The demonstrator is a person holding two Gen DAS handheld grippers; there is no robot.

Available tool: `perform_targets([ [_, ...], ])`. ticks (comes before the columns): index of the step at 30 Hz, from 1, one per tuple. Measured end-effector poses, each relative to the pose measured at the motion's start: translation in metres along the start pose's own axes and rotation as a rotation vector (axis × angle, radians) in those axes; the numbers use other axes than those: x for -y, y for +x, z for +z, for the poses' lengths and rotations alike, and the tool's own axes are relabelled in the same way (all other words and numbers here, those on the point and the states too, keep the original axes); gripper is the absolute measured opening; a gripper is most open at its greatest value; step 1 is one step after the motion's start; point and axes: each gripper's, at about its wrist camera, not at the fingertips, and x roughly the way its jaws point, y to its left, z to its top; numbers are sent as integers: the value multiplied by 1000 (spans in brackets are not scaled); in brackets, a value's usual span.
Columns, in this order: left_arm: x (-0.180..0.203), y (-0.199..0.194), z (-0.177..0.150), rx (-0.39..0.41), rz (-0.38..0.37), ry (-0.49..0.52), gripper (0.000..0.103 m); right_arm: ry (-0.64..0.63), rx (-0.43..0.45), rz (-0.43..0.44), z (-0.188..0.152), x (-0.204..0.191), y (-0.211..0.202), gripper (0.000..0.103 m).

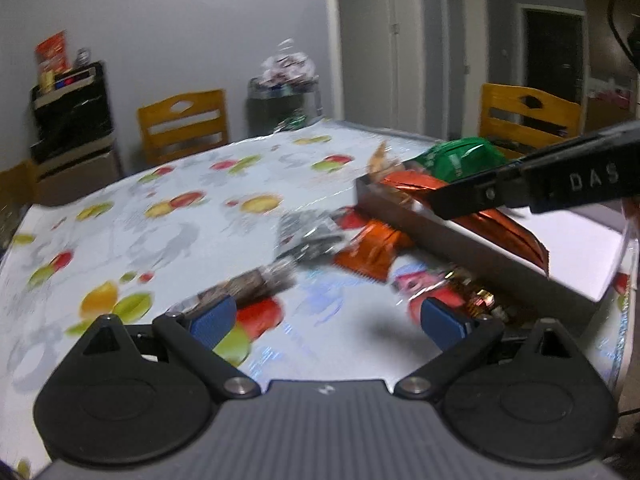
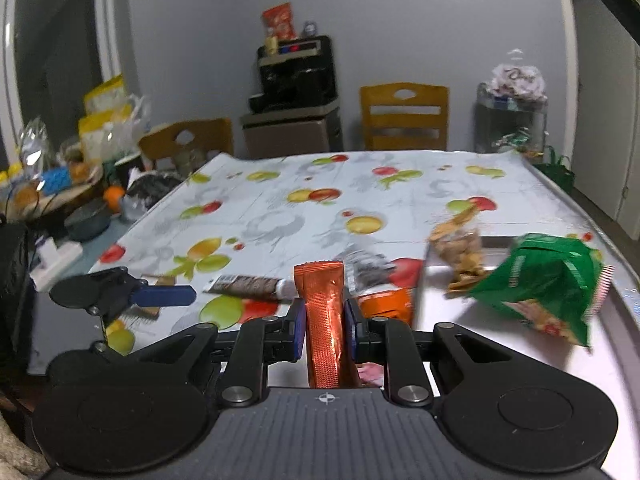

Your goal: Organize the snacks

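Note:
My right gripper (image 2: 325,328) is shut on an orange foil snack packet (image 2: 323,320) and holds it over the near edge of a grey box (image 1: 460,236). In the left wrist view the packet (image 1: 500,224) hangs over the box's white floor. A green snack bag (image 2: 548,284) and a clear bag of brown snacks (image 2: 460,252) lie in the box. My left gripper (image 1: 326,320) is open and empty above the table. Loose on the table lie an orange packet (image 1: 370,250), a silver-black packet (image 1: 308,236), a brown bar (image 1: 248,286) and a pink-red packet (image 1: 424,286).
The table has a fruit-print cloth (image 1: 160,220). Yellow wooden chairs (image 1: 184,124) stand around it. A cluttered side counter (image 2: 60,184) is left of the table in the right wrist view. A bin (image 2: 512,120) stands at the far wall.

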Motion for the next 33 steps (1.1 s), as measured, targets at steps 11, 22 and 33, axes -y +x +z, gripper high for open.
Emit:
perform_targets([
  [11,16,54,28,-25,-181,170,73,58,21,-34,-5,29,-19,22],
  [22,32,92,30,-72,-357,349,52,71,10,-29,-9,33,-22,22],
  [33,29,117,31,-112,-503,251,40,83,-1,-16,-10,33,-19,22],
])
